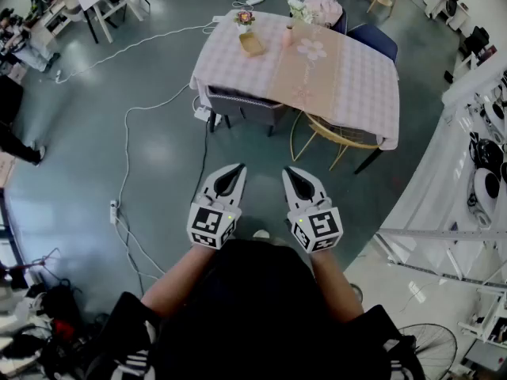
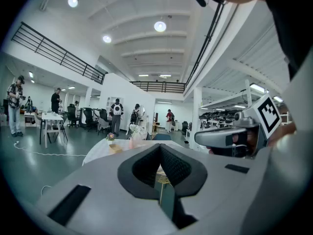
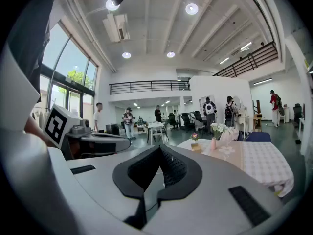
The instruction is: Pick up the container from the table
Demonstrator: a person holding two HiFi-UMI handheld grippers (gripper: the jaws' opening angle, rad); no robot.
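your left gripper point(image 1: 235, 169) and right gripper point(image 1: 291, 172) both have their jaws pressed together, holding nothing. they're side by side over the floor point(image 1: 158, 149), well short of the table point(image 1: 356, 85). the container point(image 1: 252, 44) sits near the table's far-left corner, just beside a small flower pot point(image 1: 245, 18).

**Room Tally: One Table, Three Chairs, Two Grippers**

One cloth-covered table point(image 1: 360, 81) carries one tan container point(image 1: 252, 44), one small flower pot point(image 1: 245, 18), one pink vase point(image 1: 287, 36) and one bouquet point(image 1: 320, 8). Three chairs stand around it: one grey chair point(image 1: 244, 104), one gold wire chair point(image 1: 342, 135), one blue chair point(image 1: 374, 39). Two grippers show: the left gripper point(image 1: 234, 171) and the right gripper point(image 1: 291, 172).
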